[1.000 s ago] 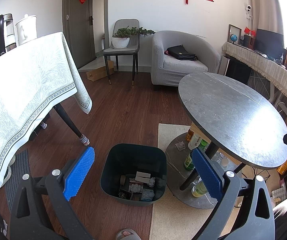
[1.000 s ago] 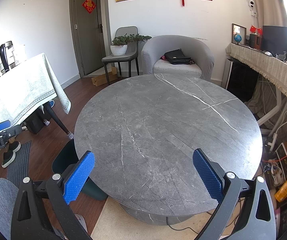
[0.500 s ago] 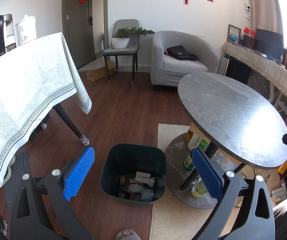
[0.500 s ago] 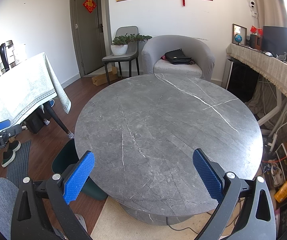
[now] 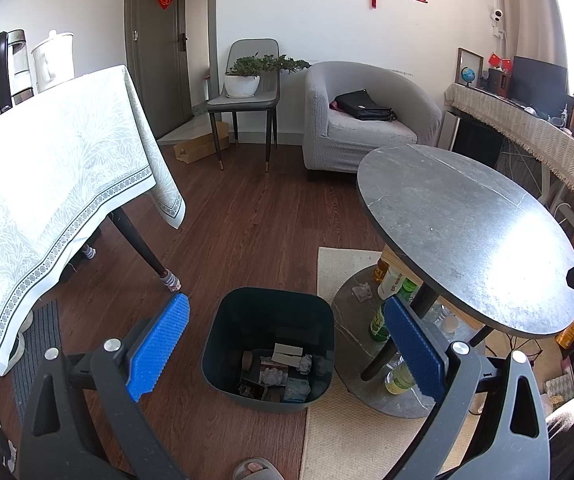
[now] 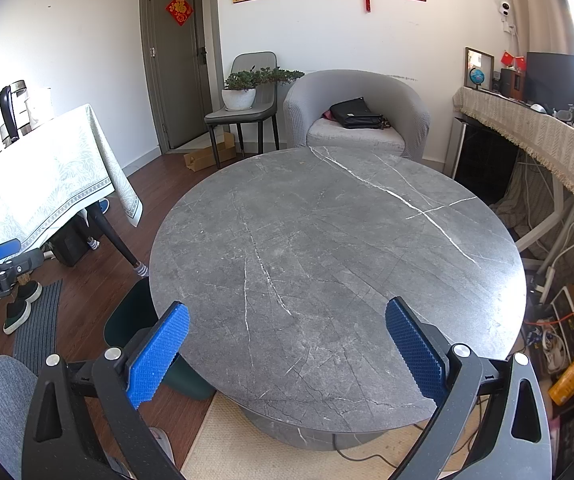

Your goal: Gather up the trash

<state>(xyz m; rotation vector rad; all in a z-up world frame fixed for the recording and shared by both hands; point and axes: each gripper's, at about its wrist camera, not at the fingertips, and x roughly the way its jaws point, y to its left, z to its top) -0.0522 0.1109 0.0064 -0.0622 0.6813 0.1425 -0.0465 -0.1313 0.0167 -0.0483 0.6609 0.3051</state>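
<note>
Still unmoved, both grippers' fingers gape empty, left gripper (image 5: 287, 340) over the bin (image 5: 269, 320).

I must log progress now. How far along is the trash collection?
Done: the bin holds paper scraps, and the tabletop shows no trash. In hand: nothing; the left tool and right tool are open. Left: perhaps the wad on the lower shelf, beside bottles.

One dark green bin (image 5: 271, 320), holding roughly six or seven scraps of trash (image 5: 283, 368), too jumbled to count surely. One round grey table (image 6: 339, 264); about five bottles (image 5: 391, 284) on its lower shelf, plus one crumpled tissue (image 5: 362, 291). Two grippers: left (image 5: 287, 344), right (image 6: 287, 346). One armchair (image 5: 367, 120), one chair (image 5: 247, 92), one potted plant (image 5: 243, 80).
</note>
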